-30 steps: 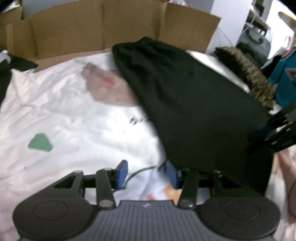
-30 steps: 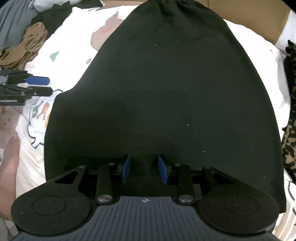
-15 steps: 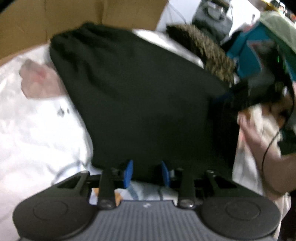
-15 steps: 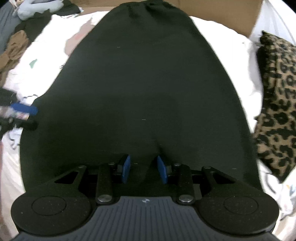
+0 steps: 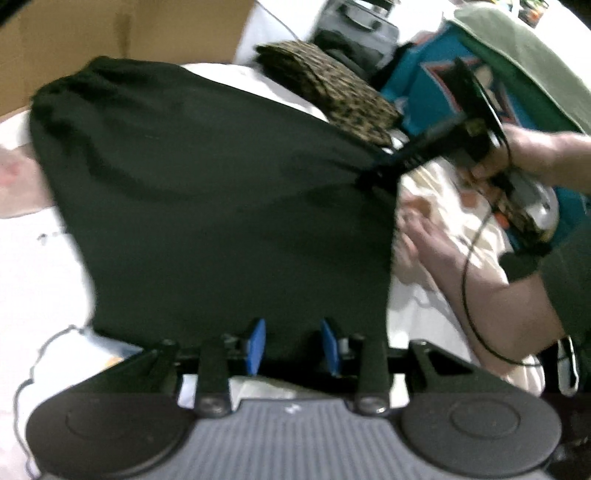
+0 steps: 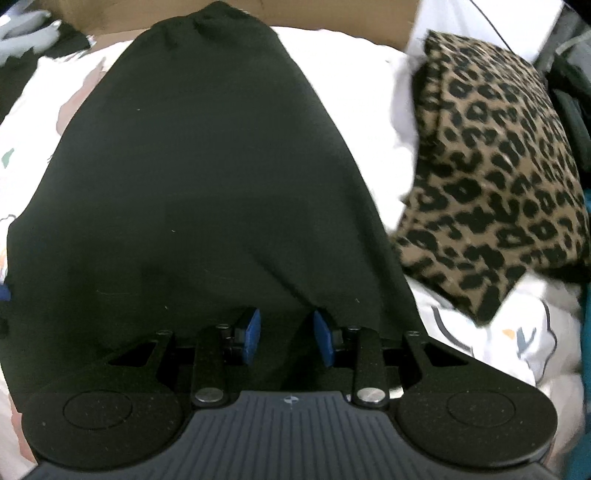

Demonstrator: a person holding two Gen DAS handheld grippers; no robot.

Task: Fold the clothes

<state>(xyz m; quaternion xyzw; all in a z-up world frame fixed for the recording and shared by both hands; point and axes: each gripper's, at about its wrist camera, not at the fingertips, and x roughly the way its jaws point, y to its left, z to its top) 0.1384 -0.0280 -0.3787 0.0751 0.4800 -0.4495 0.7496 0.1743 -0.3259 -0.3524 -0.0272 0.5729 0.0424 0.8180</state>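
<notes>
A black garment (image 5: 207,206) lies spread on a white printed sheet (image 5: 37,277), its gathered waistband far from me. In the left wrist view my left gripper (image 5: 291,341) is shut on the near hem, which is raised a little off the sheet. The right gripper (image 5: 376,173), held in a person's hand (image 5: 528,151), pinches the garment's right corner, and the cloth is drawn taut toward it. In the right wrist view the black garment (image 6: 207,184) fills the frame, and my right gripper (image 6: 286,338) has a bunch of its hem between the blue pads.
A folded leopard-print cloth (image 6: 495,166) lies just right of the garment. Teal and green clothes (image 5: 424,81) are piled beyond it. A cardboard wall (image 5: 110,29) stands behind the waistband. A bare forearm (image 5: 480,273) and a black cable (image 5: 469,288) cross the right side.
My left gripper slid right from the bare sheet onto the garment's hem, and its jaws narrowed on it. The right gripper moved right along the hem, bringing the leopard cloth into view.
</notes>
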